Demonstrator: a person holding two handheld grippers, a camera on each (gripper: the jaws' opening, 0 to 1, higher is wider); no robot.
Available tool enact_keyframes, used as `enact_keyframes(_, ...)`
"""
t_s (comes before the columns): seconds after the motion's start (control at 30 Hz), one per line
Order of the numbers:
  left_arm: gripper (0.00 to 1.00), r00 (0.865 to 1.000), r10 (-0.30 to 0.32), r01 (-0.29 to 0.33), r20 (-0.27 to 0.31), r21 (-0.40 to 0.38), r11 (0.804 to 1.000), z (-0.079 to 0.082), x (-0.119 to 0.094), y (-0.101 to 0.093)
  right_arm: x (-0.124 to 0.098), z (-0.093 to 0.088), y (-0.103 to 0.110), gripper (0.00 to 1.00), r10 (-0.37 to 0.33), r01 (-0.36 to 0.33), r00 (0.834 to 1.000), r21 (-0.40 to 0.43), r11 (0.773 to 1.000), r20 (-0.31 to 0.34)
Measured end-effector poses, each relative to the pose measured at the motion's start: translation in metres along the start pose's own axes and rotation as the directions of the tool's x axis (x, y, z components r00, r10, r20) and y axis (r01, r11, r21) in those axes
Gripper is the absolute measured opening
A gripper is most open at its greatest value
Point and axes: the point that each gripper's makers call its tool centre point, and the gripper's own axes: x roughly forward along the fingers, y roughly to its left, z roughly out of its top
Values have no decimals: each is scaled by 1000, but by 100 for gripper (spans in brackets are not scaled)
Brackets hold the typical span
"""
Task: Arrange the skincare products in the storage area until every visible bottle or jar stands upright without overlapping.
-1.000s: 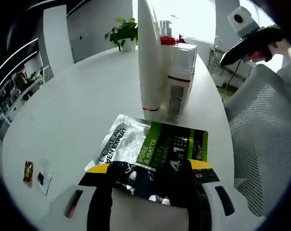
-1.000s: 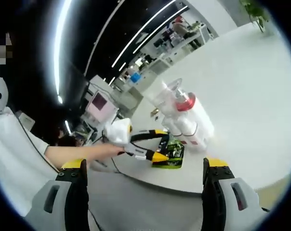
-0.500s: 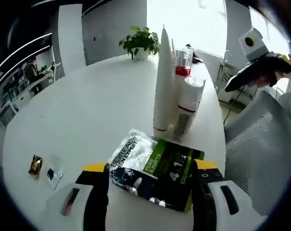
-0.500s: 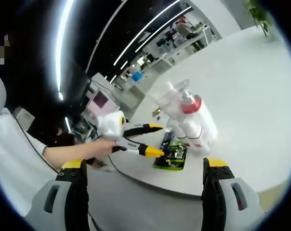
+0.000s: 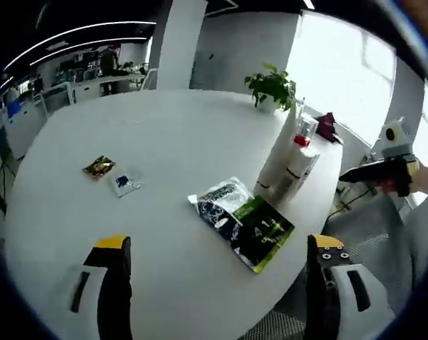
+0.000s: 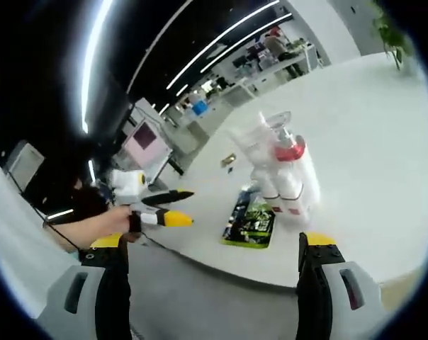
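The left gripper (image 5: 214,280) has withdrawn, jaws released and empty. The flat green-and-silver foil sachet (image 5: 246,222) lies near the white round counter (image 5: 164,142) edge, beside upright white bottles (image 5: 285,159). The right gripper (image 6: 214,283) is likewise released.

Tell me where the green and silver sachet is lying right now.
In the left gripper view the sachet lies flat on the white table, just in front of the upright bottles near the table's edge.
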Motion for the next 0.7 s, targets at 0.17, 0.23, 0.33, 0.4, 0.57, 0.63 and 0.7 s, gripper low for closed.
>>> enact_keyframes(0.17, 99, 997, 34, -28, 68, -84, 996, 6, -42, 6, 0, -3, -1, 99, -19, 19, 1000, -21, 1000, 0)
enact_keyframes(0.23, 99, 993, 65, -55, 100, -96, 994, 9, -65, 8, -2, -6, -3, 99, -23, 22, 1000, -44, 999, -16)
enact_keyframes(0.33, 99, 985, 100, -84, 142, -117, 990, 9, -90, 18, -1, -8, -6, 99, -29, 28, 999, -57, 998, -25)
enact_keyframes(0.4, 99, 980, 118, -96, 158, -141, 985, 7, -103, 19, -1, -7, -6, 99, -31, 30, 999, -59, 998, -19)
enact_keyframes(0.57, 99, 967, 110, -58, 231, -224, 973, 3, -127, 10, -1, -6, -6, 99, -45, 45, 999, -74, 996, -3)
enact_keyframes(0.63, 99, 962, 115, -57, 250, -228, 972, -1, -132, 6, 0, -5, -5, 99, -47, 47, 999, -71, 996, 9)
enact_keyframes(0.7, 99, 960, 121, -61, 254, -231, 971, -3, -133, 4, 1, -3, -3, 99, -42, 43, 999, -69, 997, 14)
